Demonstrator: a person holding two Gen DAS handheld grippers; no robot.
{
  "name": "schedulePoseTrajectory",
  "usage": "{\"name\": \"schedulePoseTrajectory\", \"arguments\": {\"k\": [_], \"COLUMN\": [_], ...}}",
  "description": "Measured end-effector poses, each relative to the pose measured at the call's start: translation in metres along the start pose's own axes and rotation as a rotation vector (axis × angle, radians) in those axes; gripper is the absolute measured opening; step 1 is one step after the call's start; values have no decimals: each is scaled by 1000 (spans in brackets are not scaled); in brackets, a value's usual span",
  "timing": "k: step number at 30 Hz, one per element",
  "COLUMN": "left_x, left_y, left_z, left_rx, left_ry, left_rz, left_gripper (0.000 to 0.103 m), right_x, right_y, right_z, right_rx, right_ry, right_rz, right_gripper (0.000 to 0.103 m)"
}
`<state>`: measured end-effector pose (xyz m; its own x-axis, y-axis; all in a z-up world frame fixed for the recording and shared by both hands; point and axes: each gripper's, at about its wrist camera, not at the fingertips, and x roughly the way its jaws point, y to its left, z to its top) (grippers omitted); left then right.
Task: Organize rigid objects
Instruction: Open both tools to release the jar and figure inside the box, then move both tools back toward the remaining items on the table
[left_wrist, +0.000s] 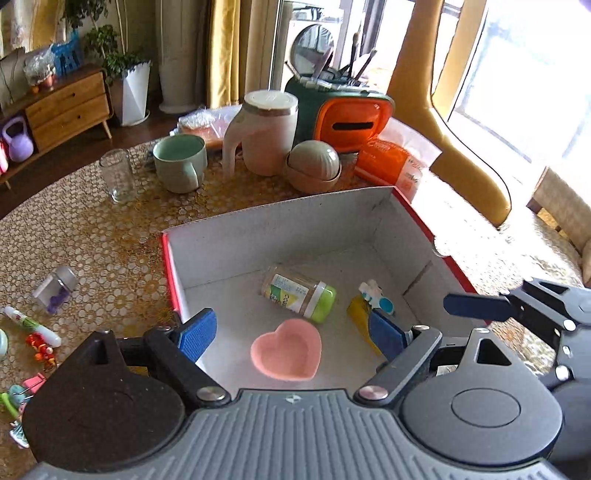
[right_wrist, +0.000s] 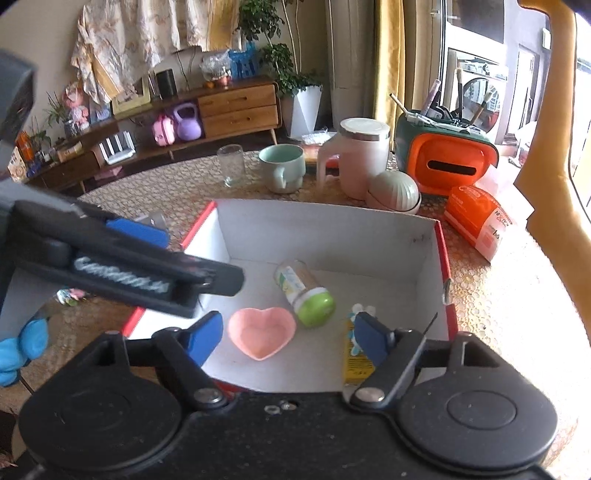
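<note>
Right now both of your grippers hover over the near edge of the white box (left_wrist: 280, 218) on the tabletop (left_wrist: 92, 236), and both sets of jaws stand open with nothing between them: the left gripper (left_wrist: 291, 334) and the right gripper (right_wrist: 291, 334) each frame the pink heart dish (left_wrist: 286, 349) lying on the box floor. Already inside with it are a green-capped jar (left_wrist: 299, 293) on its side and a yellow packet (right_wrist: 356, 358) by the right wall. The likeliest trouble, as I judge it, is your two tools meeting; they sit close together above the same corner, so a swing toward the loose items could knock one gripper into the other or catch the box rim and shift the box. Only the left wrist view shows what remains outside on the left: a small clear bottle (left_wrist: 55, 290), a white pen-like tube (left_wrist: 31, 325) and some bright clips (left_wrist: 33, 382). Only the right wrist view shows your blue-gloved hand (right_wrist: 22, 349) and the left gripper's arm crossing low over the box's left wall.
</note>
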<state>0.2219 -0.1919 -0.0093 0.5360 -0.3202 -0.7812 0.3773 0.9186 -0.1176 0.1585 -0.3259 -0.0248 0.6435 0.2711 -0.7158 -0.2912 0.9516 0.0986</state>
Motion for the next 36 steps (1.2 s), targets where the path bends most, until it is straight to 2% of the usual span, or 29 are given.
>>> {"name": "schedulePoseTrajectory", "arguments": {"k": [5, 11, 17, 19, 25, 26, 36], "left_x": [-30, -60, -85, -93, -112, -114, -129], "left_y": [12, 34, 60, 70, 96, 101, 160], "left_z": [-17, -39, -62, -69, -82, -84, -107], "left_rx": [-5, -37, -65, -81, -125, -131, -208], "left_ry": [-33, -68, -105, -122, -154, -157, -195], "left_rz": [-16, -15, 21, 23, 2, 2, 64], "left_gripper": [90, 92, 94, 99, 99, 102, 103], "right_x": [-14, -22, -25, -26, -20, -19, 2], "right_y": [13, 32, 55, 63, 89, 94, 135], "right_z": [-3, -7, -8, -8, -7, -8, -8], "right_rx": [12, 23, 6, -1, -38, -44, -110], "right_ry": [-32, -54, -70, -75, -69, -67, -35], "right_rz": [21, 49, 83, 95, 131, 136, 180], "right_gripper": [91, 94, 94, 94, 94, 94, 94]}}
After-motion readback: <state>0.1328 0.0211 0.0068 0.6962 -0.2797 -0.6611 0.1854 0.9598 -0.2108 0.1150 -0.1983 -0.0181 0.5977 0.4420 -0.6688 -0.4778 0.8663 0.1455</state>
